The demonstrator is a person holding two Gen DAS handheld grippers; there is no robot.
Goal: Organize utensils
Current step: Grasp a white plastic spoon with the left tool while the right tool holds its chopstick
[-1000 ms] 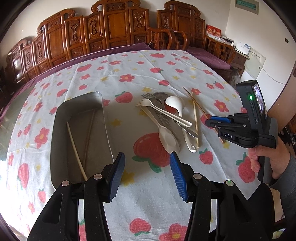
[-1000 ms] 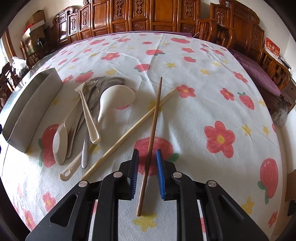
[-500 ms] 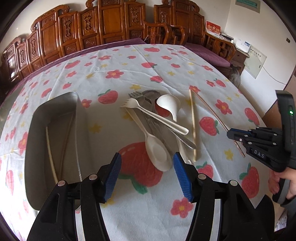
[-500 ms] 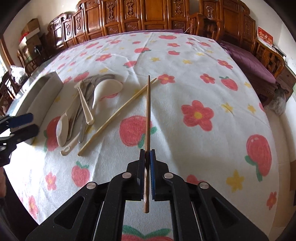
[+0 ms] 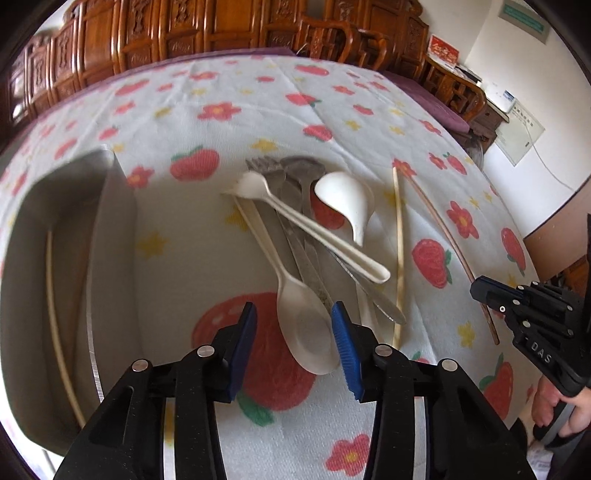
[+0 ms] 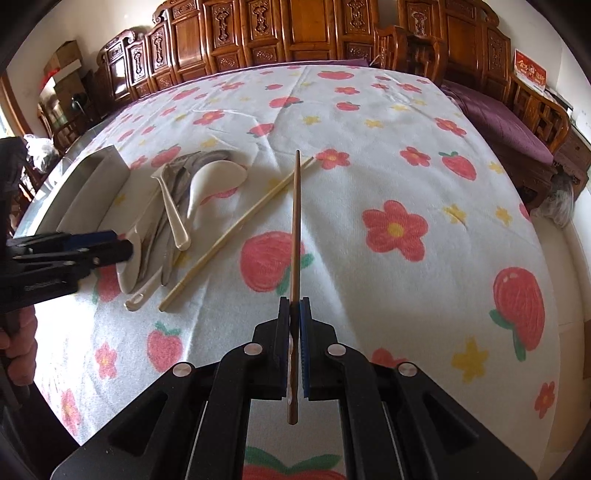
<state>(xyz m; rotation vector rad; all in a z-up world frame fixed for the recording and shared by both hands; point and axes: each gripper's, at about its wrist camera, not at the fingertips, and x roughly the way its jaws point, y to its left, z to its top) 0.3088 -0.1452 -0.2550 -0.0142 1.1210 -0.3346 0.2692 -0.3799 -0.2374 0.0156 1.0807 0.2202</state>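
Note:
My right gripper [image 6: 294, 314] is shut on a brown chopstick [image 6: 295, 221] and holds it lifted above the tablecloth, tip pointing away; both show in the left wrist view, the gripper [image 5: 491, 295] and the chopstick [image 5: 443, 229]. My left gripper [image 5: 291, 328] is open, its jaws on either side of the bowl of a white plastic spoon [image 5: 306, 325]. That spoon lies in a pile with a white fork [image 5: 295, 218], metal utensils [image 5: 299, 177] and a white soup spoon [image 5: 347, 199]. A pale chopstick [image 5: 399, 251] lies beside the pile.
A metal tray [image 5: 33, 206] at the left holds a pale chopstick [image 5: 55, 314]. The strawberry-print tablecloth [image 6: 406, 155] covers the table. Carved wooden chairs [image 6: 295, 33] line the far side. The table edge drops off at the right [image 6: 569, 295].
My right gripper closed on the brown chopstick and lifted it off the cloth. My left gripper moved right from the tray and down around the white plastic spoon.

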